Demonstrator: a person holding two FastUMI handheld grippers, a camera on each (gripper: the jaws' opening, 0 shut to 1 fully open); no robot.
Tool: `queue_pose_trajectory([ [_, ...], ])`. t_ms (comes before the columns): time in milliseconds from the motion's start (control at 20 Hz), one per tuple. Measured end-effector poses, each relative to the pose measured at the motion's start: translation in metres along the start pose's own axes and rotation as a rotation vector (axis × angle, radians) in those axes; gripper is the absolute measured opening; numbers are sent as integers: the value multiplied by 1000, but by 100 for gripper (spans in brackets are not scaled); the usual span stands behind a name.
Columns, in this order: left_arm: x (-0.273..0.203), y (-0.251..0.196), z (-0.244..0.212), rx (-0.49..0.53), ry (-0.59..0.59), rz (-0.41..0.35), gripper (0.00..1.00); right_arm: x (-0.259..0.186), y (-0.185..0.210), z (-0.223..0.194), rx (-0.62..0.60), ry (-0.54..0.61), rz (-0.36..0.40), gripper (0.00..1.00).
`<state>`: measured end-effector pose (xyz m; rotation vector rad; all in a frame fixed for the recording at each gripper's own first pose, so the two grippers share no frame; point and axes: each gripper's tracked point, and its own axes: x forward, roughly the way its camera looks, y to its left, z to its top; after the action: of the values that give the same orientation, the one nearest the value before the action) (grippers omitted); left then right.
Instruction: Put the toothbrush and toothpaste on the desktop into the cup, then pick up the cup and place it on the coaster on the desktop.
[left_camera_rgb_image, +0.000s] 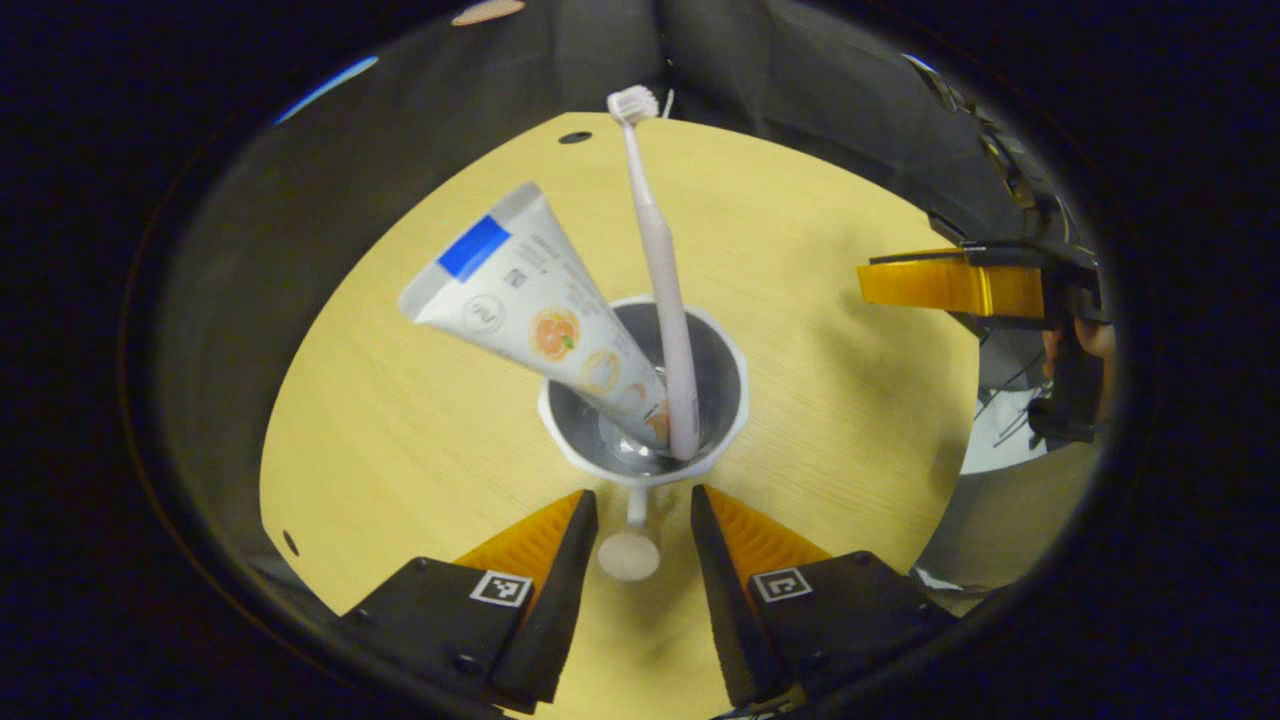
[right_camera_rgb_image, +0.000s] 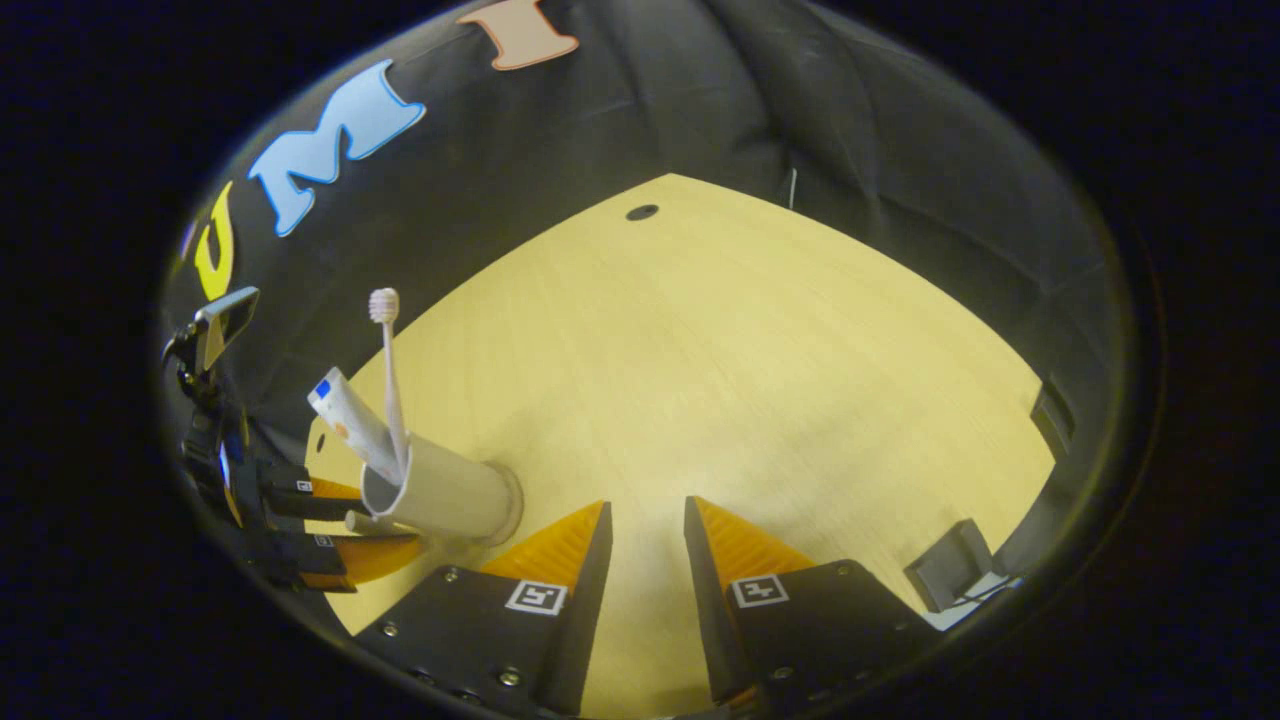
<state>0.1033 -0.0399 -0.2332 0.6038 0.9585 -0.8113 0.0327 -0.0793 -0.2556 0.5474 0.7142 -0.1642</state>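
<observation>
A white cup (left_camera_rgb_image: 645, 400) stands upright on the yellow wooden table (left_camera_rgb_image: 400, 420). A white toothpaste tube (left_camera_rgb_image: 530, 300) leans out of it to the left, and a pink toothbrush (left_camera_rgb_image: 655, 270) stands in it bristles up. My left gripper (left_camera_rgb_image: 640, 520) is open. The cup's knobbed handle (left_camera_rgb_image: 628, 553) lies between its fingers without touching them. In the right gripper view the cup (right_camera_rgb_image: 445, 495) is at the left, with a thin round disc (right_camera_rgb_image: 514, 505), apparently the coaster, under its base. The left gripper (right_camera_rgb_image: 335, 528) straddles the handle there. My right gripper (right_camera_rgb_image: 645, 530) is open over bare table.
A cable hole (right_camera_rgb_image: 642, 212) sits near the table's far edge. A small black box (right_camera_rgb_image: 950, 565) rests at the table's right edge. The right gripper (left_camera_rgb_image: 950, 285) hovers to the right of the cup, held by a hand (left_camera_rgb_image: 1090, 340). Black cloth walls surround the table.
</observation>
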Motion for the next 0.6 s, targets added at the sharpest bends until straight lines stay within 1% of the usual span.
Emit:
queue_pose_trajectory([
  [100,-25,11,-6,-75,-83,79,68,-8,19,13,-57,-27,36,45],
  [150,-38,16,-9,-114,-132,120,66,-12,30,19,-86,-46,58,45],
  [200,-53,19,-14,-155,-180,154,70,-17,42,28,-119,-69,76,45],
  [250,-67,22,-17,-187,-233,201,77,-23,53,38,-158,-98,90,45],
  [350,-86,21,-26,-229,-338,310,75,-39,78,59,-240,-164,118,45],
  [400,-98,20,-29,-251,-388,357,82,-50,93,71,-269,-200,139,45],
  [450,-109,18,-31,-276,-442,403,75,-60,108,82,-294,-237,161,45],
  [600,-160,19,-33,-364,-611,519,75,-96,149,121,-363,-358,216,45],
])
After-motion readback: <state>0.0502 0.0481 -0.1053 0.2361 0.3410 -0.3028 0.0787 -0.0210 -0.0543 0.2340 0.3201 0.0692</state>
